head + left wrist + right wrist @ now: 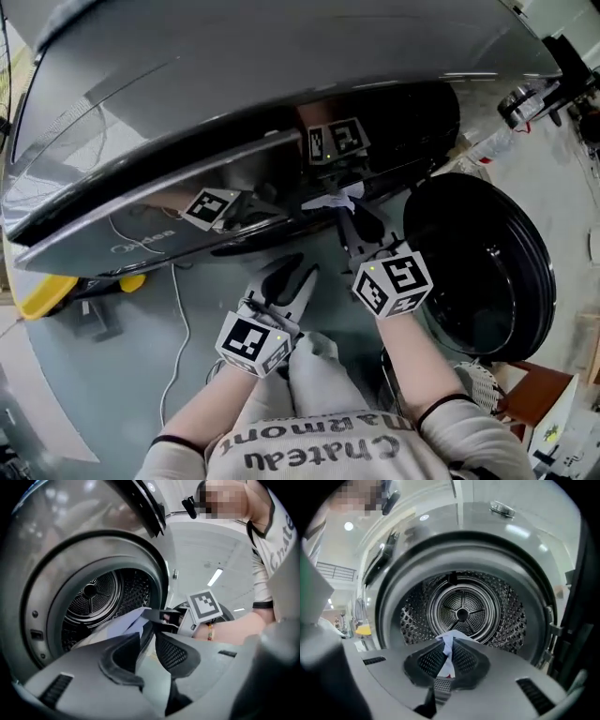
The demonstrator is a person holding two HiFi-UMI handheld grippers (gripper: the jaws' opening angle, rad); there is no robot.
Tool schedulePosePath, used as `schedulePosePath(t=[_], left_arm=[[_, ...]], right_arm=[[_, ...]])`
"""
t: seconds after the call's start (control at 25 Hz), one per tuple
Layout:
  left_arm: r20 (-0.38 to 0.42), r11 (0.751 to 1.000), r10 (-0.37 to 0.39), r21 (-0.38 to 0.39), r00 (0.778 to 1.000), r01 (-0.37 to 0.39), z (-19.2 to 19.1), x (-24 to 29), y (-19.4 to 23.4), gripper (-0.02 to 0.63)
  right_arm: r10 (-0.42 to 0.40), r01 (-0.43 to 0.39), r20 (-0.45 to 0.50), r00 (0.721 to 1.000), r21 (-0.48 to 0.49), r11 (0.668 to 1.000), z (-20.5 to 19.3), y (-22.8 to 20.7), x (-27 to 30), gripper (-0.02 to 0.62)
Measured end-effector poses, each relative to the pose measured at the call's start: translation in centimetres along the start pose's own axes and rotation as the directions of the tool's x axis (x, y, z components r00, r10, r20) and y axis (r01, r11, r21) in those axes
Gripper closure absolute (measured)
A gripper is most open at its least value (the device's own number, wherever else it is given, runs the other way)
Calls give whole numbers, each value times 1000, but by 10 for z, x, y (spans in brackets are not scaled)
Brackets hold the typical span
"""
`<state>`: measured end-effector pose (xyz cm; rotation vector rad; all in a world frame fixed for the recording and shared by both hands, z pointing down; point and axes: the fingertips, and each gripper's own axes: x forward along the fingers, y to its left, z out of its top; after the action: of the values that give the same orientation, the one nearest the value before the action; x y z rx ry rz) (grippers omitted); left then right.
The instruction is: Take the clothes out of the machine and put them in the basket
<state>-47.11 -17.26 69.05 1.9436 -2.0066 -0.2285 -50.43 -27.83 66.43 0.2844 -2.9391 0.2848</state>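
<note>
Pale cloth (446,669), pinched in the right claw (450,644), before the steel drum (461,611).

A laundry corner: front-loading washing machine (234,84), door (483,262) open.

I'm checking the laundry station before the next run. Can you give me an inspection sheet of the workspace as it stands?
Surface: grey floor in front of the grey machine.
Job's things: door swung open; drum looks empty; pale cloth at the opening; white mesh item at lower right may be the basket.
Clutter: yellow object by the machine's left end.
Grippers: left gripper jaws apart, nothing between them; right gripper jaws shut on the cloth.
Cables: white cable trailing across the floor.
Surroundings: unclear gear beyond the machine, upper right.
</note>
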Motion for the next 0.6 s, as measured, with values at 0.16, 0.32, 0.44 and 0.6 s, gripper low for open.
schedulePosePath(t=[0.16, 0.32, 0.44, 0.6], left_arm=[[-19, 997, 43, -66, 999, -44, 32, -14, -13, 497], [-53, 989, 80, -117, 995, -86, 69, -30, -46, 494], [-86, 988, 93, -118, 992, -103, 91, -50, -76, 488], [-114, 979, 129, -146, 985, -145, 112, -68, -99, 485]], right_arm=[[32, -31, -51, 998, 20, 999, 19, 21, -13, 558], [61, -58, -114, 992, 28, 998, 52, 40, -40, 558], [101, -93, -142, 985, 62, 994, 70, 56, -66, 558], [163, -150, -171, 972, 84, 985, 91, 78, -99, 558]])
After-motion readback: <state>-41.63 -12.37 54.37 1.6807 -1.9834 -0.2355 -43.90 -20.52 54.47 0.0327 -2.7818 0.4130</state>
